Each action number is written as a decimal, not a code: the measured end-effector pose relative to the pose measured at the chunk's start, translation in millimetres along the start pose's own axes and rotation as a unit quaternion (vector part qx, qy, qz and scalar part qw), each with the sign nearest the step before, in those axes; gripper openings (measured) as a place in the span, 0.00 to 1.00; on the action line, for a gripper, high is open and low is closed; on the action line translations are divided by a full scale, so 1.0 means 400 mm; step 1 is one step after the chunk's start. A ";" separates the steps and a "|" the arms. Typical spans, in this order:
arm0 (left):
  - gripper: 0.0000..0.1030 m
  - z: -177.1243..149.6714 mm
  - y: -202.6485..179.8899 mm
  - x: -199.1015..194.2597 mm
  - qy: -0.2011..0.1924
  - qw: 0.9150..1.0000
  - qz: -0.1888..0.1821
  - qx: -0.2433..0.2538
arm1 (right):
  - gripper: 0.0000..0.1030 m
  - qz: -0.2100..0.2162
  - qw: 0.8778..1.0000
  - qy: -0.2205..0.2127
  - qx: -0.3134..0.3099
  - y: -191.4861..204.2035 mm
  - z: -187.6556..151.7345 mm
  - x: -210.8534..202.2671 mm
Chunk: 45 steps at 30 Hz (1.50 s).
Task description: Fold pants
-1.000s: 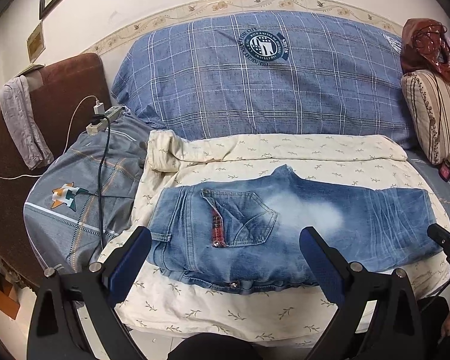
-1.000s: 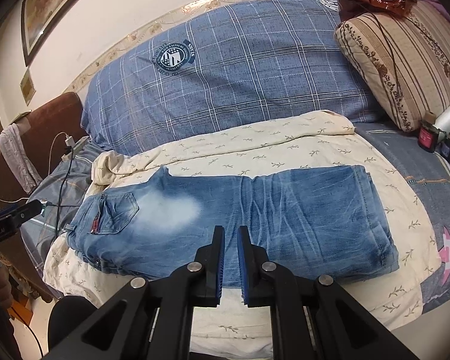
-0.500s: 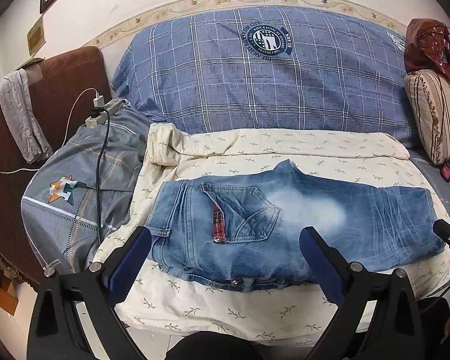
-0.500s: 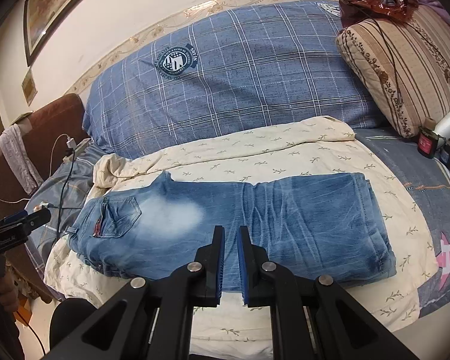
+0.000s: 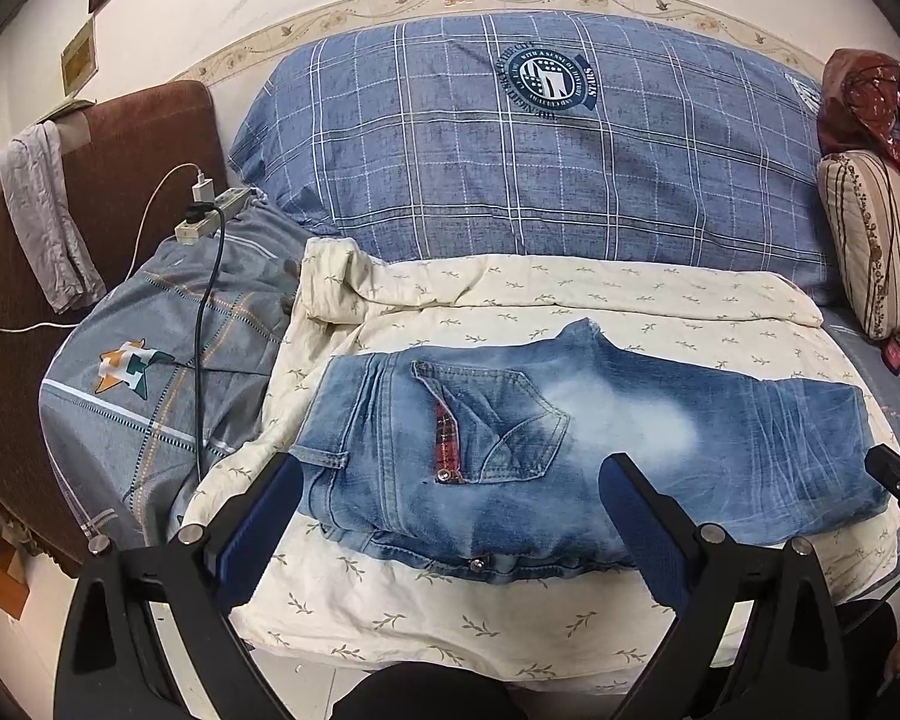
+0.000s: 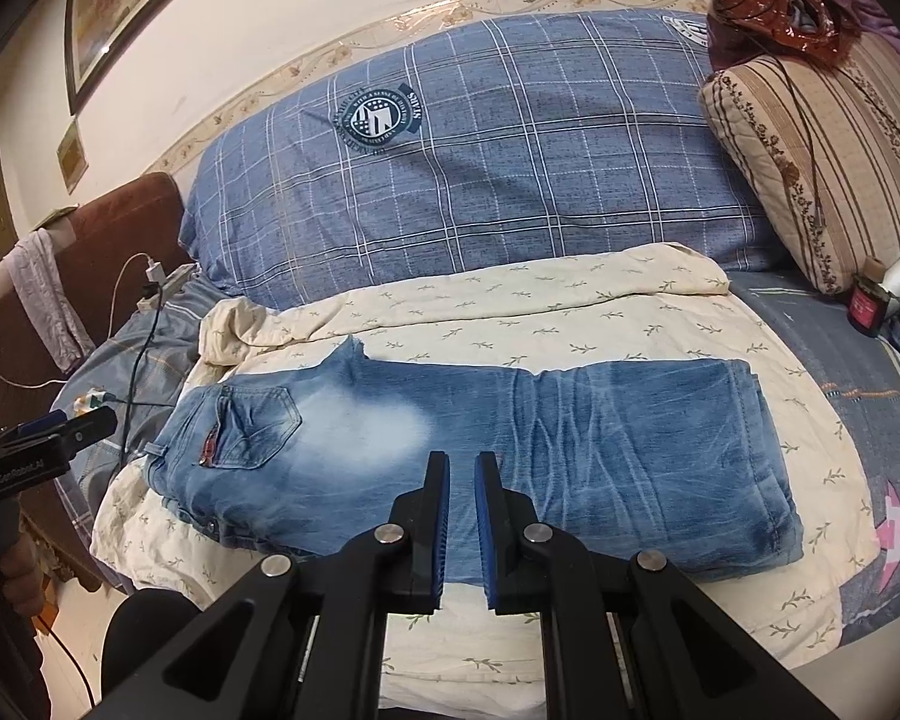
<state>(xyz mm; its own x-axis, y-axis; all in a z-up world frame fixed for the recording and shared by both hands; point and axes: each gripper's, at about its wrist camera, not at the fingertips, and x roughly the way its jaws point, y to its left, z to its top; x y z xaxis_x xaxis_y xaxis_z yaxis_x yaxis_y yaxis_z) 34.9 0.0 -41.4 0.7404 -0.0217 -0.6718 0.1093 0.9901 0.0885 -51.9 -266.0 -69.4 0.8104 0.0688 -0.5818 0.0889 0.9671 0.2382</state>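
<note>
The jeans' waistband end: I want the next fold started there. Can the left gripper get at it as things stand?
Probably yes. The left gripper hangs open right over the waistband end of the jeans, which lie flat on the cream sheet with nothing on top.

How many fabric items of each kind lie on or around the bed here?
Jeans: 1
Cream leaf-print sheet: 1
Blue plaid quilt: 1
Striped floral pillow: 1
Grey cloth draped over the brown headboard: 1
Total: 5
</note>
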 end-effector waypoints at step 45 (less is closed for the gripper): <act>0.96 -0.027 0.067 0.038 0.015 1.000 0.005 -0.027 | 0.11 -0.004 1.000 0.006 -0.023 0.053 -0.002 0.006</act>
<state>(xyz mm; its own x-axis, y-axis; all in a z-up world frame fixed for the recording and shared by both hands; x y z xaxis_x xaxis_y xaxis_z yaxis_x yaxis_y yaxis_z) 41.8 27.5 -57.0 0.7213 -0.0084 -0.6926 0.0656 0.9963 0.0563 -48.6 -245.2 -66.5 0.8028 0.0639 -0.5928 0.0683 0.9778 0.1979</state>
